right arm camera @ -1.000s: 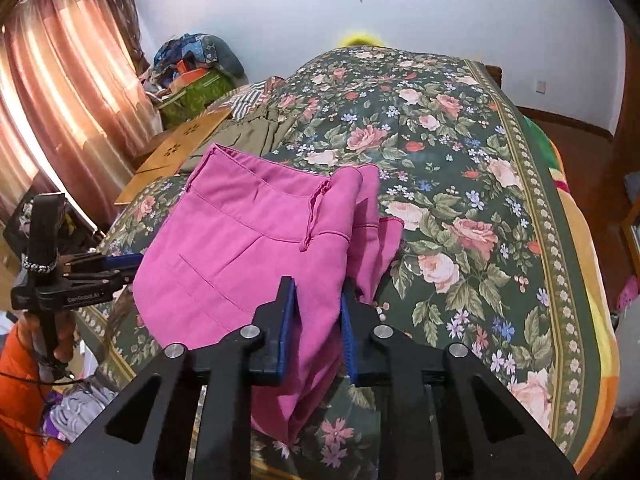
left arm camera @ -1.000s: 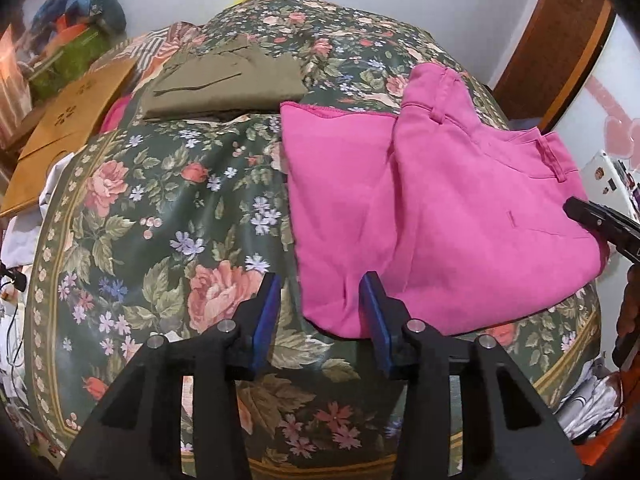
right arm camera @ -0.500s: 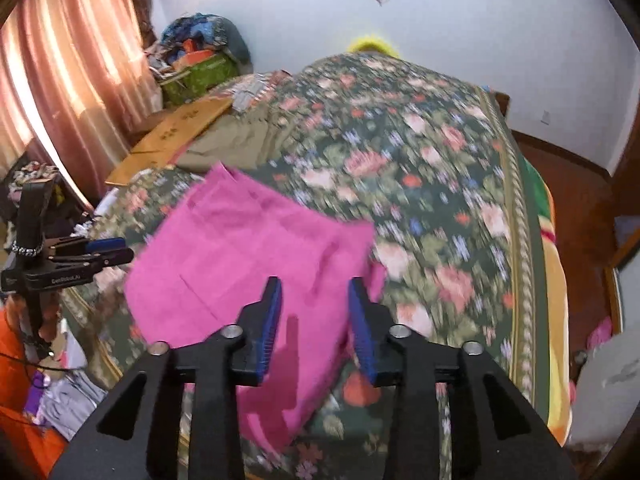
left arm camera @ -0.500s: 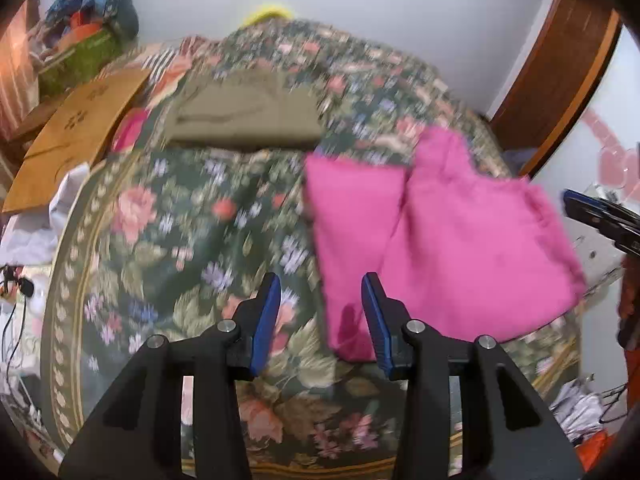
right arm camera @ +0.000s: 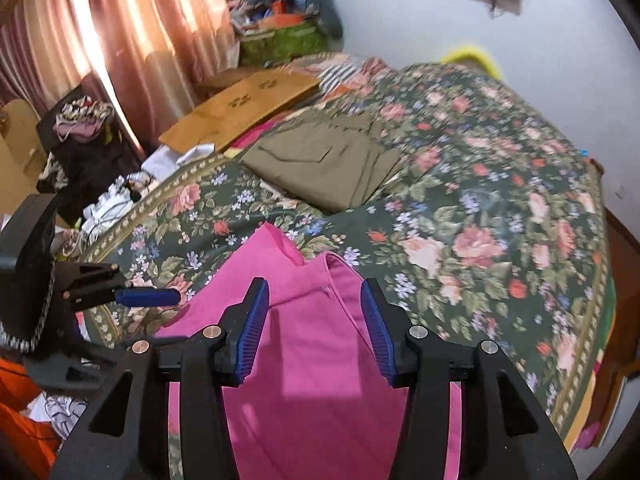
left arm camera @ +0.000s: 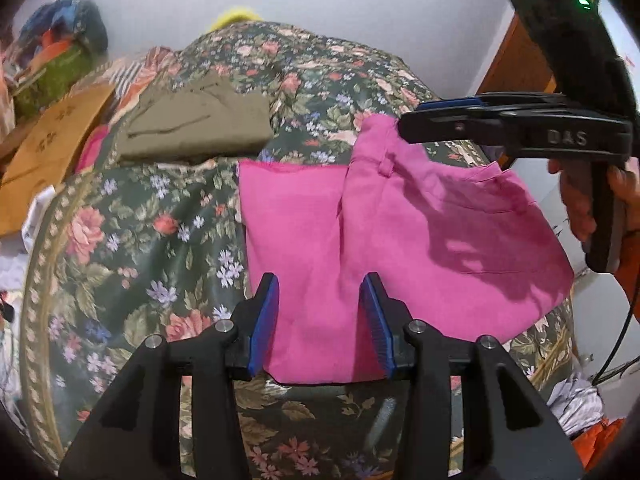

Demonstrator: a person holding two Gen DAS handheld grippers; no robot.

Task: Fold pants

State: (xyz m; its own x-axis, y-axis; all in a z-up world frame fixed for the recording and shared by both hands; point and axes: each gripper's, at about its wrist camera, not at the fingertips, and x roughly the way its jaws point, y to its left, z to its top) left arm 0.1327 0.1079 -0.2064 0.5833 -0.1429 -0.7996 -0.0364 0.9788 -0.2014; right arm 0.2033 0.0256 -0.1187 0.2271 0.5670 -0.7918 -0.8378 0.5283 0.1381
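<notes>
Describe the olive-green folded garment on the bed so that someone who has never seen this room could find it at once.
Start at the big bed with the dark floral bedspread. Toward its far side, near the flat brown cardboard, lies the olive-green folded garment. Its dull khaki colour and neat, compact stack set it apart from the bright pink pants spread nearer the cameras.

We see matt pink cloth pants point(left arm camera: 400, 236), a floral fabric bedspread point(left arm camera: 132, 248), and ribbed blue pads point(right arm camera: 250, 340).
</notes>
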